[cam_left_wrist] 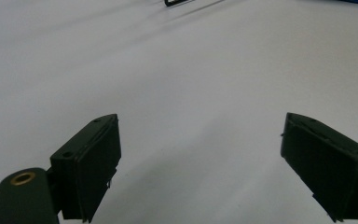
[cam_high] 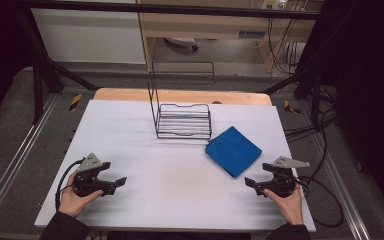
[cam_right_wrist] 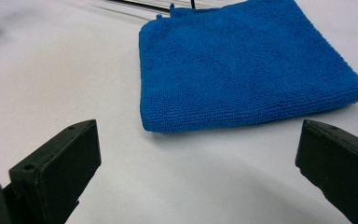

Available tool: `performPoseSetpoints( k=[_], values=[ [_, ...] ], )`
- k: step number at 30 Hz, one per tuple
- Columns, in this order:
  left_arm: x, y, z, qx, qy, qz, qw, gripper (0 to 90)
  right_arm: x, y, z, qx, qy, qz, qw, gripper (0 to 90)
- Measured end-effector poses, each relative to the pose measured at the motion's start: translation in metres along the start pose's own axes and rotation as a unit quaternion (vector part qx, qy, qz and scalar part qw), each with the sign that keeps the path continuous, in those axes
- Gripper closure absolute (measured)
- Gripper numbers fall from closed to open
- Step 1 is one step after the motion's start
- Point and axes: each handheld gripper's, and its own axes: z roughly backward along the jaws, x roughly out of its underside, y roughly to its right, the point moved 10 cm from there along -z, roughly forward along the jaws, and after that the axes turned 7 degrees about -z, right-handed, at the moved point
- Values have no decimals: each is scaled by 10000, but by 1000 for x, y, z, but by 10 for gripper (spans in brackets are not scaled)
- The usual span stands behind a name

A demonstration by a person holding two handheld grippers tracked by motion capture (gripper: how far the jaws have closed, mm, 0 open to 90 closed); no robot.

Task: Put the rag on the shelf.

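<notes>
The right gripper (cam_high: 252, 183) rests low on the table (cam_high: 170, 175), jaws spread wide with nothing between them, and its own view looks straight at the folded blue cloth (cam_right_wrist: 242, 70), which lies flat just ahead of it, near the right front corner of the wire rack (cam_high: 182, 120). The left gripper (cam_high: 117, 182) sits well apart on the other side of the table, jaws likewise spread and empty over bare surface. The work in hand looks like a reach for the cloth. To do it well, the right gripper should come in low and level toward the near folded edge, slide one jaw under the fold and close on all the layers, since a pinch on the top layer alone would likely let the cloth unfold. The cloth is soft, looped microfibre, thick and square with rounded folds; the rack is thin black wire with a tall back frame; the table top is smooth, matte and pale.
</notes>
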Motion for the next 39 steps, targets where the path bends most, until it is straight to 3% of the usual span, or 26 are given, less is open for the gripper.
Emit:
performPoseSetpoints(
  k=[11,26,32,39],
  values=[
    [3,0,-1,-5,-25,51,10000,121,2,-1,-3,42,-53,-1,10000,17],
    [5,0,-1,-24,-41,102,9999,115,-2,-11,-17,403,-197,145,9989,66],
    [5,-1,-2,-45,-18,124,9999,114,-7,-17,-23,391,-221,233,9987,134],
    [5,-1,-1,-57,-23,125,9999,114,-9,-27,-39,382,-400,484,9973,284]
  ],
)
